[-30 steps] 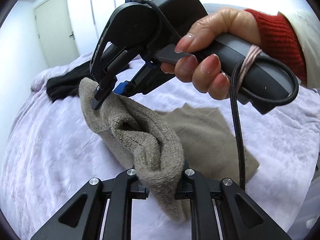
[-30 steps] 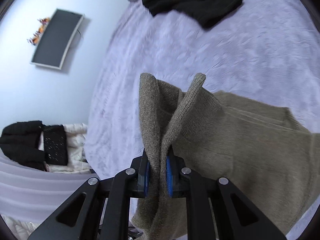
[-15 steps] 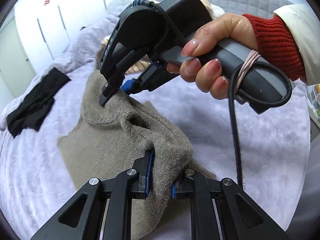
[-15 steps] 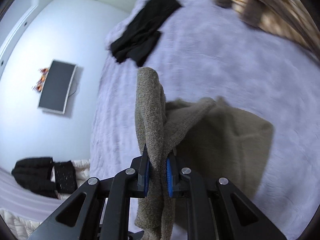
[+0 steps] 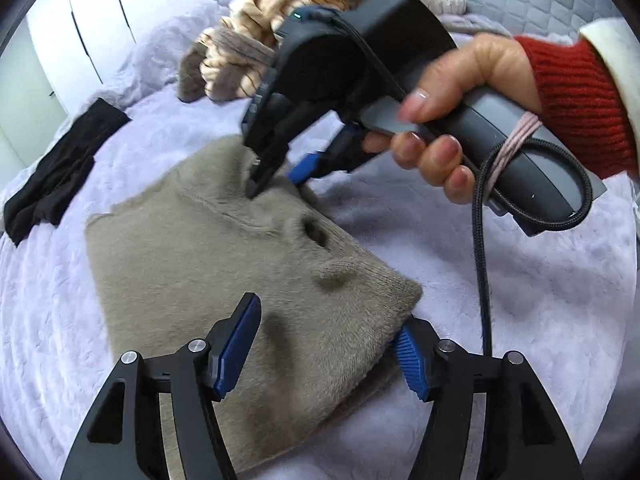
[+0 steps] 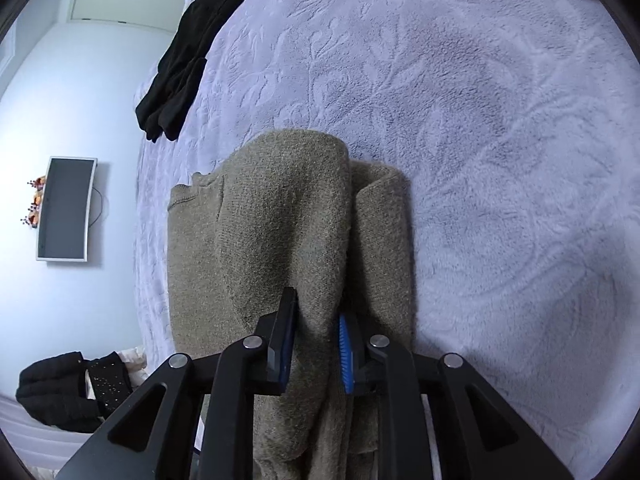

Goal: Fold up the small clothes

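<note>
A taupe knitted garment (image 5: 208,264) lies folded over on the lilac bedspread (image 5: 540,300); it also shows in the right wrist view (image 6: 280,232). My left gripper (image 5: 324,344) is open, its blue pads spread either side of the garment's near corner. My right gripper (image 5: 276,176) is at the garment's far edge, jaws parted; in its own view (image 6: 316,344) a fold of knit still lies loosely between the pads.
A black garment (image 5: 60,172) lies at the bed's left edge, also in the right wrist view (image 6: 184,60). A heap of striped cream and brown clothes (image 5: 280,20) is at the back. A wall screen (image 6: 66,208) and dark clothes (image 6: 68,392) are beyond the bed.
Both grippers lowered the garment onto the bed and opened; the raised fold now lies flat over the rest. The left jaws spread wide.
</note>
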